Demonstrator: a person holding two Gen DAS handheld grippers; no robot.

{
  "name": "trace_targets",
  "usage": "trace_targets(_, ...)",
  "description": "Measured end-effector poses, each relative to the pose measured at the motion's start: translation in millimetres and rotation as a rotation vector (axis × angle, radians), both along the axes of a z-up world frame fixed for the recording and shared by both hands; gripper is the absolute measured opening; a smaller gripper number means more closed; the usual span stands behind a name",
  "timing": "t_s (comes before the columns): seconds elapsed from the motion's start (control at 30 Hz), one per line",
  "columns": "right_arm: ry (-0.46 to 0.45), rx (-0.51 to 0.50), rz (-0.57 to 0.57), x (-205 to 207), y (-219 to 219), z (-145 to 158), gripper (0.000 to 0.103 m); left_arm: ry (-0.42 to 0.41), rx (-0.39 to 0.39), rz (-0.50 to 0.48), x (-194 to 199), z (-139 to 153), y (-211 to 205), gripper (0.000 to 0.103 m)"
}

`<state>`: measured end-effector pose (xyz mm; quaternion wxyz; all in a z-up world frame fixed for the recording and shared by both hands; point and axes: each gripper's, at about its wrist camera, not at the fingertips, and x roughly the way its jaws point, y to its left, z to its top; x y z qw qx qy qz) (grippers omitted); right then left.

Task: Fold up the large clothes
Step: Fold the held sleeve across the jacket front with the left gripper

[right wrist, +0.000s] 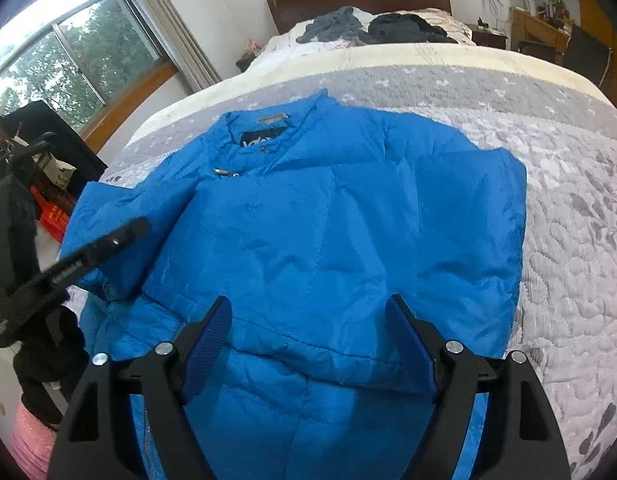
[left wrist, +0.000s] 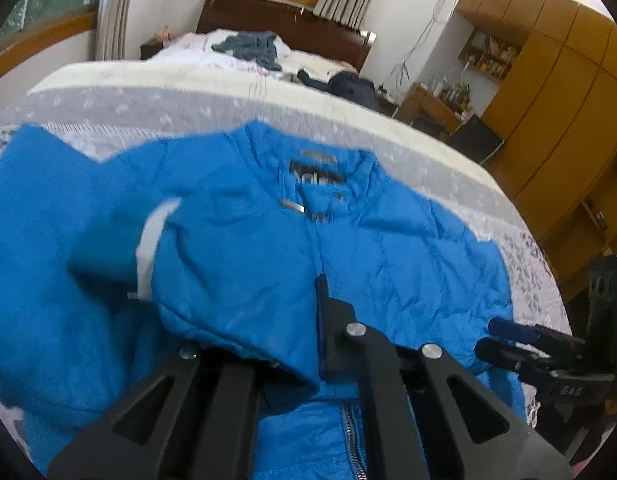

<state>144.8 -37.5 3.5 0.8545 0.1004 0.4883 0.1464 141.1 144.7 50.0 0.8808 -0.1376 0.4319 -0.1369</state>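
Blue quilted nylon fills both views: the large puffer jacket (right wrist: pixel 328 216) lies front-up across a grey-and-white patterned quilted bedspread (right wrist: pixel 568 208), its collar and black neck label (left wrist: pixel 316 174) pointing toward the dark wooden headboard (left wrist: pixel 284 20). Your left gripper (left wrist: pixel 308 344) has its fingers closed on a fold of the jacket's sleeve or side panel, lifted over the chest near the centre zip (left wrist: pixel 354 436); only one black finger (left wrist: pixel 328 320) shows, the other is buried under the cloth. Your right gripper (right wrist: pixel 308 340) hovers above the jacket's lower half with its blue-padded fingers (right wrist: pixel 208 340) spread wide and holding nothing. Farther up the bed, well apart from the jacket, a grey garment (right wrist: pixel 332 24) and a dark garment (right wrist: pixel 408 26) lie rumpled.
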Motion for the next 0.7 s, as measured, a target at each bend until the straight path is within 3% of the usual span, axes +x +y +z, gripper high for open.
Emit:
trace_targets(0.23,0.021,-0.003,-0.002,3.9,0.2,-10.0,0.08,0.062,-0.027,-0.045,7.3,-21.0,-4.0,0.013)
trace_targets(0.3,0.019,-0.005,-0.001,3.5,-0.1,-10.4,0.08,0.076,-0.06,-0.067,1.3,-15.4,-0.5,0.03)
trace_targets(0.37,0.017,-0.006,0.0,3.1,0.0,-9.4,0.08,0.065,-0.079,-0.094,-10.8,-3.4,4.6,0.062)
trace_targets(0.4,0.016,-0.003,-0.002,2.7,-0.2,-8.2,0.08,0.04,-0.073,-0.107,-20.9,5.8,9.6,0.066)
trace_targets(0.57,0.008,0.035,0.023,-1.2,6.6,2.5,0.08,-0.079,-0.05,-0.121,-62.2,39.5,43.9,0.071)
trace_targets(0.7,0.021,0.09,0.081,0.0,25.6,15.6,0.08,-0.161,-0.002,0.006,-71.7,59.3,93.5,0.071)
